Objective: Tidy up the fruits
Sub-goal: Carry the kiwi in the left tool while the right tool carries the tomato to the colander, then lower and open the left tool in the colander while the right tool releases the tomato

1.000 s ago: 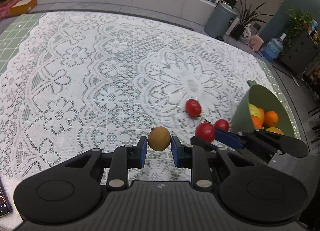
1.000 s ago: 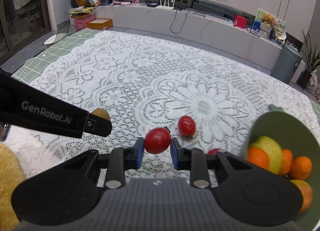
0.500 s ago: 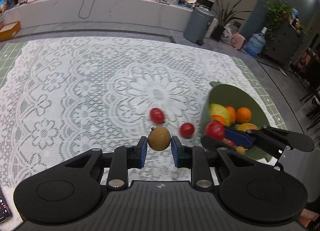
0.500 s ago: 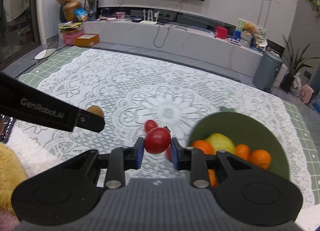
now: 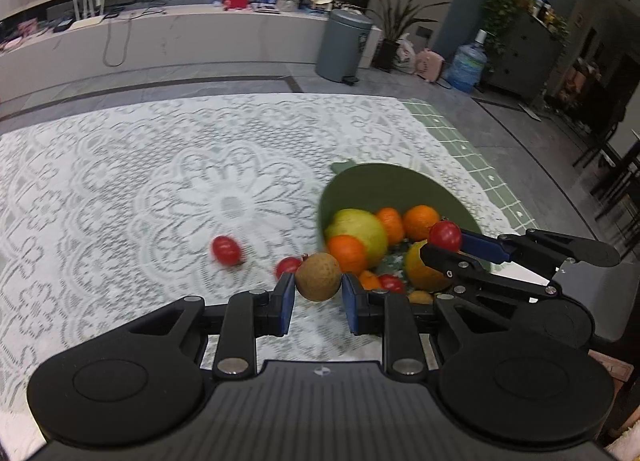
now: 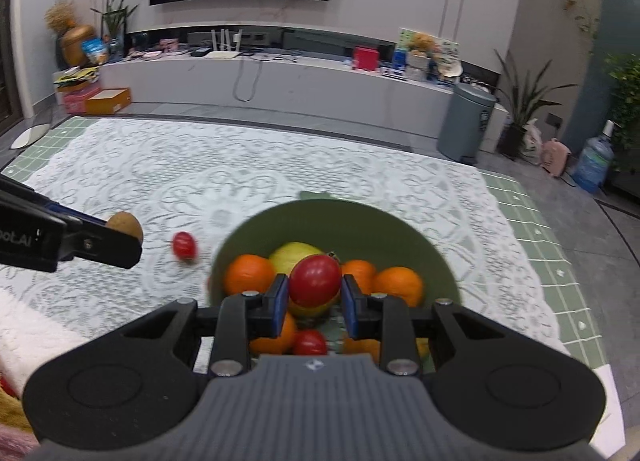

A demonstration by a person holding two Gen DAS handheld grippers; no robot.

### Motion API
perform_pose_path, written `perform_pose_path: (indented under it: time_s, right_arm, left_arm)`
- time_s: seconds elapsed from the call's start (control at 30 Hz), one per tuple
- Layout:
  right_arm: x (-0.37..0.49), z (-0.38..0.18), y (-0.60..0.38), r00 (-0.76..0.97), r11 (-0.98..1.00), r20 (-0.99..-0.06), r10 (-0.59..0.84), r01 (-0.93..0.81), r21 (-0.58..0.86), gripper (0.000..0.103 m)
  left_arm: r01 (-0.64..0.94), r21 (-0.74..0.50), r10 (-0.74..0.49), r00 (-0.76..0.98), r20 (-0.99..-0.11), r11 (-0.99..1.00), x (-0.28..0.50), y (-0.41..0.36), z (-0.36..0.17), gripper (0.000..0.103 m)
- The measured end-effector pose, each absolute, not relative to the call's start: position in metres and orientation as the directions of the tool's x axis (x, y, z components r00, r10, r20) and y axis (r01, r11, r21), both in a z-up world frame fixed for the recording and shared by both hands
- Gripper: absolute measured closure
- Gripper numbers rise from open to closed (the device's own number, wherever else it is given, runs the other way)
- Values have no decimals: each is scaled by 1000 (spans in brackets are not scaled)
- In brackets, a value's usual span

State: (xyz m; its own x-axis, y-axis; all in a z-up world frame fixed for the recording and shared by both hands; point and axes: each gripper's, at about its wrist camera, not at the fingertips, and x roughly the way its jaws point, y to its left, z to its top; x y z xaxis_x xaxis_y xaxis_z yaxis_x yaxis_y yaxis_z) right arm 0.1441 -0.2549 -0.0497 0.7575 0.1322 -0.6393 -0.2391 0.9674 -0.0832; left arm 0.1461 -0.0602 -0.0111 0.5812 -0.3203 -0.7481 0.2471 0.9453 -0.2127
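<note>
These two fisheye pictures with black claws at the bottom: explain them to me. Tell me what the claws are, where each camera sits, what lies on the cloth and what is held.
The claws are hand-held two-finger grippers, one in each of a person's hands; there is no robot arm. Each gripper carries a camera looking forward along its fingers.

The left camera shows the left gripper shut on a brown fruit, with the right gripper reaching in from the right. The right camera shows the right gripper shut on a tomato above a green bowl.

The bowl, holding oranges and a yellow-green fruit, stands on a lace cloth. Two small tomatoes lie loose on the cloth beside it.
</note>
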Motion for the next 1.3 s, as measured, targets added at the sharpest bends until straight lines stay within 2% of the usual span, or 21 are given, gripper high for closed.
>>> perform_pose_path:
  time_s: [0.37, 0.97, 1.3]
  right_arm:
    - [155, -65, -278, 746, 982, -658, 107, -181, -45, 78]
    - [182, -86, -291, 694, 990, -707, 134, -133, 57, 78]
    - [187, -91, -293, 689, 990, -712, 134, -126, 65, 77]
  left_arm:
    - [343, -182, -353, 548, -758, 922, 164, -111, -21, 75]
    - [354, -182, -344, 476, -809, 917, 191, -134, -52, 75]
    - [353, -175, -336, 469, -817, 919, 196, -135, -57, 74]
